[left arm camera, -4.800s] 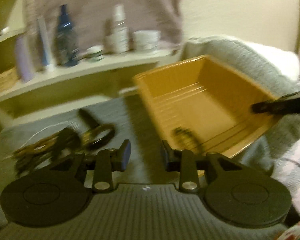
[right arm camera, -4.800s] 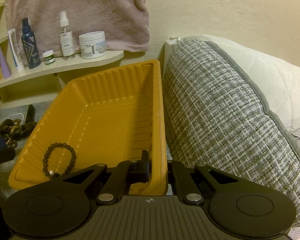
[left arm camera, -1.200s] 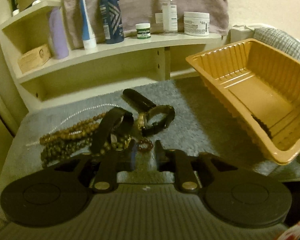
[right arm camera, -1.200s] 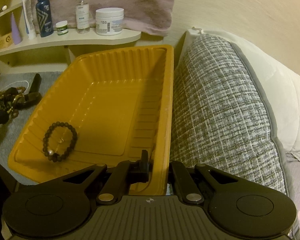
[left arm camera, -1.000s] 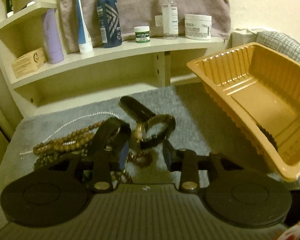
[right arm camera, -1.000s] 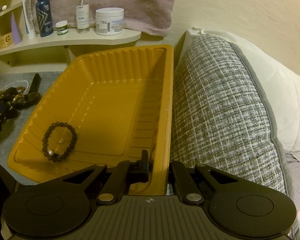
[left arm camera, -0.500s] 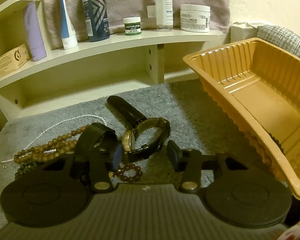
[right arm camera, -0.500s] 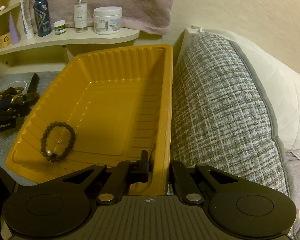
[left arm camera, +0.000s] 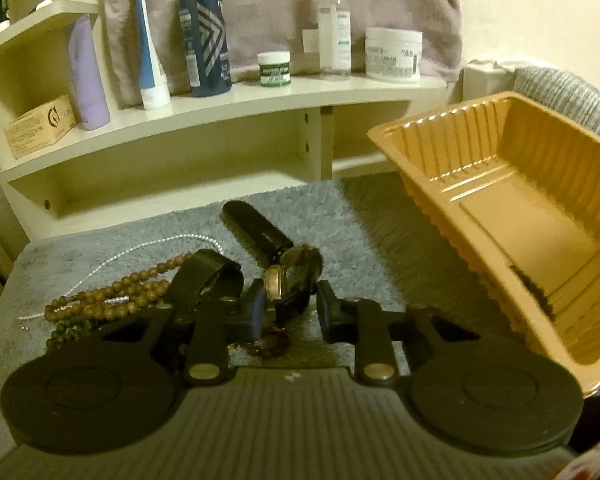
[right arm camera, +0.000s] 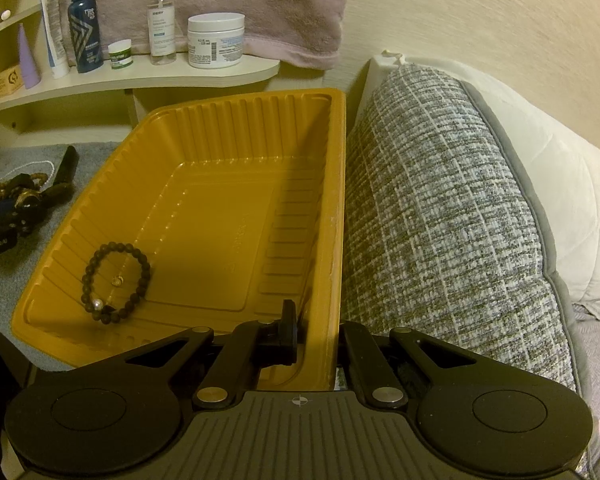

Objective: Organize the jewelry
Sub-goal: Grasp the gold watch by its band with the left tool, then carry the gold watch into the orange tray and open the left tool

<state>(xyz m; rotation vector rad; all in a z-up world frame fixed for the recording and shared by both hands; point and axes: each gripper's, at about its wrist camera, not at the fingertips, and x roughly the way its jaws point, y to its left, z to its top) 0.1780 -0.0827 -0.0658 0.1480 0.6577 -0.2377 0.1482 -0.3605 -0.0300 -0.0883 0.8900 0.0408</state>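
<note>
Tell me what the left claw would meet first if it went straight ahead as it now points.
Most likely the gold-faced watch: it stands between the open left claw tips, just ahead. The small reddish bead bracelet lies lower, under the fingers; depth is uncertain.

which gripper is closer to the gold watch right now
Left. The left gripper is open with its fingers straddling the gold watch on the grey mat. The right gripper is off to the side, clamped on the yellow tray wall.
</note>
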